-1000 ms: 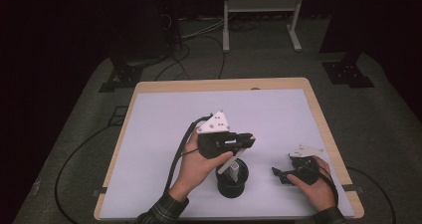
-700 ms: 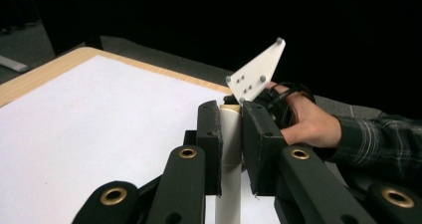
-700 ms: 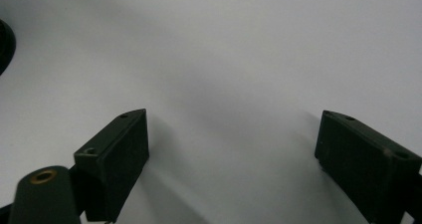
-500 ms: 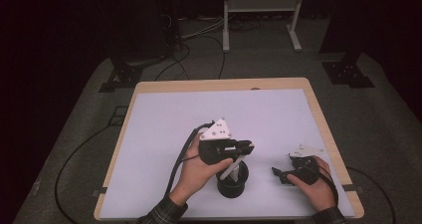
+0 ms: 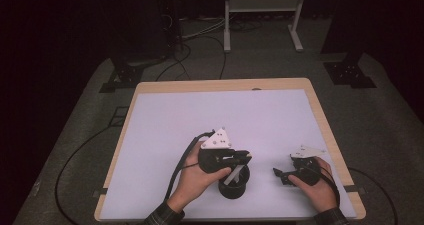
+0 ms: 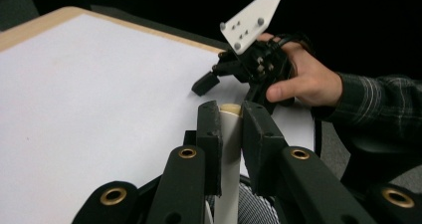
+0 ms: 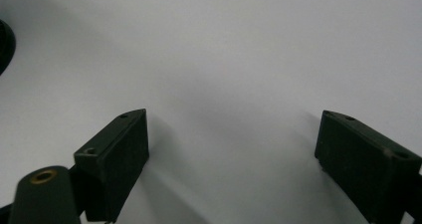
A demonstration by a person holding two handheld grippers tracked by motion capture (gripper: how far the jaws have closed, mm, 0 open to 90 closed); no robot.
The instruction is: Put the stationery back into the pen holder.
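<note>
One pale tube stands clamped between the jaws of the left gripper, which have closed on its upper part so that its cream-coloured top end pokes out just above them. In the high view the same gripper hangs over a black cup-shaped holder at about six o'clock on the white table, near the front edge, with the tube's lower end reaching down into the holder's mouth. It looks like a stiff, light, smooth-walled cylinder, possibly plastic or rolled card, though the dim light makes the material hard to judge. A smooth round wall could twist or slip in flat pads, so a squeeze across the middle of its width suits it better than a nip at the rim. At about four o'clock the right gripper rests low on the table, its jaws spread wide with nothing between them.
</note>
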